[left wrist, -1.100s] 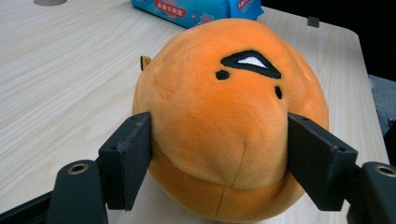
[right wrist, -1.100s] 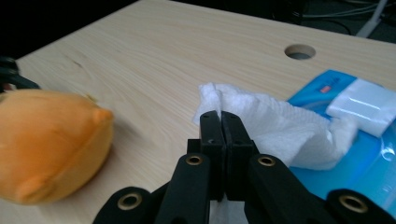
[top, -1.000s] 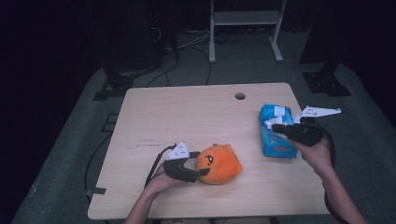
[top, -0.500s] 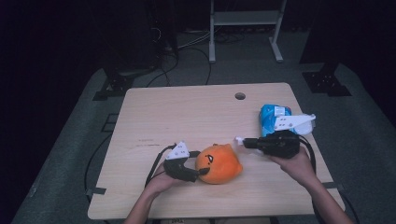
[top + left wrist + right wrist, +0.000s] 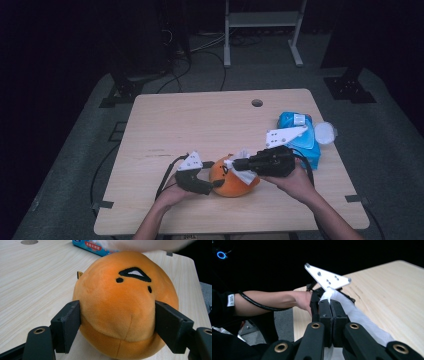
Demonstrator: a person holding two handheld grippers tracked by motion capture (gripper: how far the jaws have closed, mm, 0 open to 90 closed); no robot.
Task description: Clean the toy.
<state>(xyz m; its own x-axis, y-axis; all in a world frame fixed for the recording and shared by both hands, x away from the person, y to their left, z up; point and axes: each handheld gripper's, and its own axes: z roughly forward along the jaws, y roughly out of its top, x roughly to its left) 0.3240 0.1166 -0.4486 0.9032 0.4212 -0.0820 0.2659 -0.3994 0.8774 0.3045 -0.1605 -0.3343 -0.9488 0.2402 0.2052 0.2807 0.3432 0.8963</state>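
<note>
While the left gripper (image 5: 212, 184) clamps the plush (image 5: 235, 180) from both sides, pads pressed into the orange fabric in the left gripper view, the toy sits on the table (image 5: 200, 120) close to the near edge, about midway along it.

Right gripper (image 5: 235, 164): jaws fully together, pinching a white wipe (image 5: 243, 156). The wipe trails back along the jaws in the right gripper view. Tip of this gripper is over the top of the plush. I cannot tell whether wipe and plush are touching or just apart.

Pack (image 5: 287, 125): blue, lies near the right edge, behind the right hand. A round white piece (image 5: 325, 132), likely its lid, shows just at its right side.

Status, as judged:
- Done: a wipe is out of the pack and in the grip; plush is steadied; wipe is brought to the plush.
- In hand: start of wiping the plush, most likely its top or face side.
- Left: the rubbing passes themselves, then putting the wipe down and letting go of the plush. Pack may need closing; its lid state is unclear.
</note>
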